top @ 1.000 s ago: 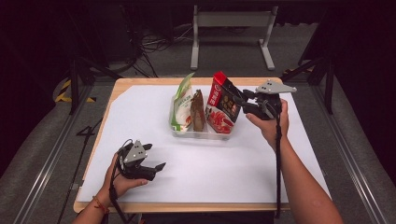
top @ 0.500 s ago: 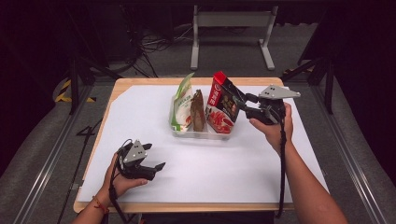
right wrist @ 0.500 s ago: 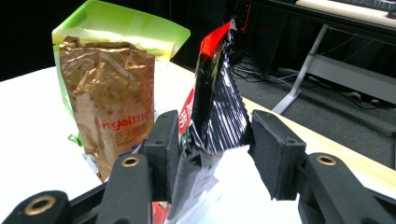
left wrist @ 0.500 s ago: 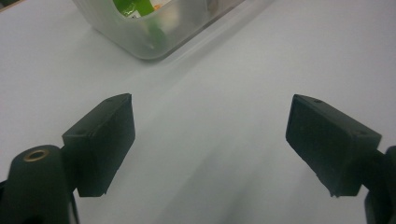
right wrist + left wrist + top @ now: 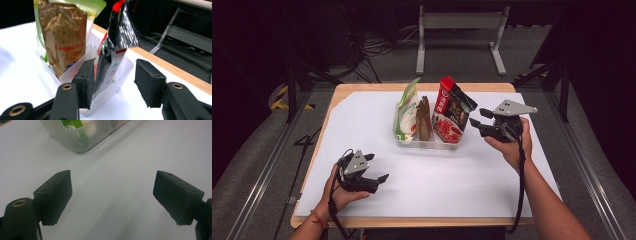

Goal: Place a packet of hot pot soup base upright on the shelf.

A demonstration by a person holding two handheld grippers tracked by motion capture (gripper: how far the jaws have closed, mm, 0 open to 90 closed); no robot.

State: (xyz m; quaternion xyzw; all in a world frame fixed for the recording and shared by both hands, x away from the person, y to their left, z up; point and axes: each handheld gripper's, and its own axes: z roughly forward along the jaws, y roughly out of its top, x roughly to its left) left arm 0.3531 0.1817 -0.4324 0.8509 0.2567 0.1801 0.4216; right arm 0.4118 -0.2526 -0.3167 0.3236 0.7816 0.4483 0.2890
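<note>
Spreading across the wooden counter (image 5: 422, 221), a white sheet (image 5: 452, 175) carries a clear plastic tray (image 5: 424, 143) near its twelve o'clock edge, where a green-and-white pouch (image 5: 407, 110), a brown foil pouch (image 5: 424, 120) and a red-and-black snack bag (image 5: 451, 114) stand upright, propped by its walls. The right gripper (image 5: 476, 123), at the bag's three o'clock, has just been opening, jaws apart and apparently clear of it, likely a release. The left gripper (image 5: 379, 171) rests at seven o'clock, jaws apart, empty.

The wooden counter (image 5: 337, 97) has a big white sheet (image 5: 362, 130) spread over most of it. A clear plastic bin (image 5: 424, 144) sits on the sheet, near the counter's far edge. The counter's bare wood shows all around the sheet.
</note>
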